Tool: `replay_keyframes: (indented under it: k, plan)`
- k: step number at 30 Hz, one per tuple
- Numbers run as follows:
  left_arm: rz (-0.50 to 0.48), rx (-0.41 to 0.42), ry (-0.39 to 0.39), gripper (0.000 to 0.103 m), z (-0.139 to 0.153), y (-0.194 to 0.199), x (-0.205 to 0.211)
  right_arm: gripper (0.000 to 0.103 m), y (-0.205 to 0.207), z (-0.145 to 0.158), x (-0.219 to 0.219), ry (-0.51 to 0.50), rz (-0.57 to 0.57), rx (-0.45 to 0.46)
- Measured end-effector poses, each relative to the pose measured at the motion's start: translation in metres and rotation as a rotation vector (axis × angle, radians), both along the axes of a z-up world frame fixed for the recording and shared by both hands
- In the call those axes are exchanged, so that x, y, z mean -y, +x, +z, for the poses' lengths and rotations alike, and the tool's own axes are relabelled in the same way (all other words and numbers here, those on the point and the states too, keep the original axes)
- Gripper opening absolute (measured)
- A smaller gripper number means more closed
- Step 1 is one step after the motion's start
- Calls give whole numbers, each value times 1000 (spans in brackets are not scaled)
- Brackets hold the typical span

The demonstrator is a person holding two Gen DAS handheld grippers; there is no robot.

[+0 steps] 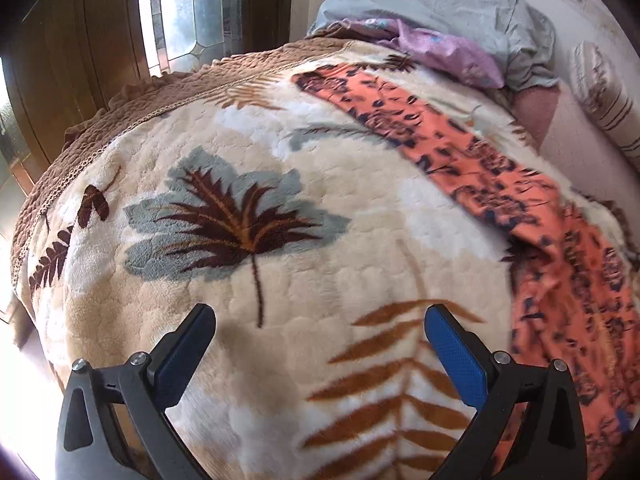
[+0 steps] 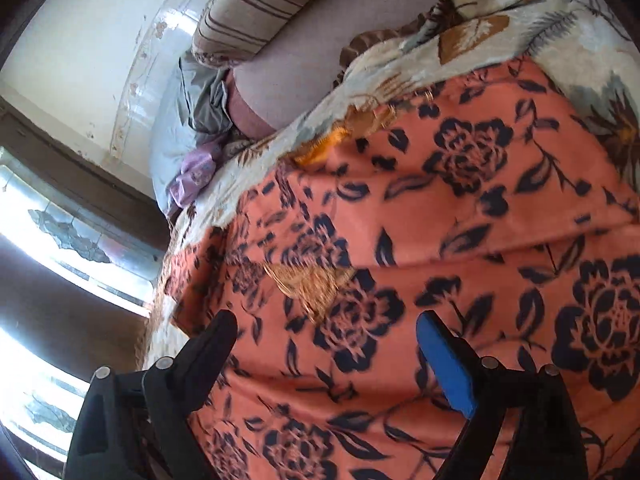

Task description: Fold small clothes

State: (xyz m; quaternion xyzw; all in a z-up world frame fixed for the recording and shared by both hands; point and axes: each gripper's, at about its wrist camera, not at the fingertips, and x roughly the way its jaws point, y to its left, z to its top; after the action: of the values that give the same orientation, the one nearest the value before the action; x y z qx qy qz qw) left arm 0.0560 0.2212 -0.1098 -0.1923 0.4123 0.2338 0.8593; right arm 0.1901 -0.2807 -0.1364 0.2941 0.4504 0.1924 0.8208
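Note:
An orange garment with dark blue flowers (image 1: 492, 168) lies stretched out along the right side of a cream leaf-patterned blanket (image 1: 248, 216). My left gripper (image 1: 320, 320) hovers open over bare blanket, to the left of the garment, with nothing between its blue pads (image 1: 456, 356). In the right wrist view the same orange garment (image 2: 440, 240) fills most of the picture. My right gripper (image 2: 326, 328) stands open just above it, jaws wide, and no cloth is pinched between the fingers.
A grey pillow (image 1: 432, 4) and a crumpled purple cloth (image 1: 440, 48) lie at the head of the bed. A striped bolster (image 2: 260, 8) rests by the white wall. A brown quilted bed edge (image 1: 120, 120) runs along the left, beside a leaded window (image 1: 192, 12).

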Motion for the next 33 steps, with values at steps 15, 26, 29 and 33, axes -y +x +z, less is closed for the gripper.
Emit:
replay_keyframes:
  k: [15,26,29,33]
  plan:
    - [-507,19,-438,95,0,188,161,97,-19,-7,0,5,41,174]
    - [-430,-70,-435,64,-29,228,151,97,-20,-10,2,32,41,184]
    - [-391,-138,-338,17,-32,231,145,97,-19,-10,1,27,40,183]
    - [-392,-122,-291,7,-14,225,146,97,-18,-10,1,22,43,180]
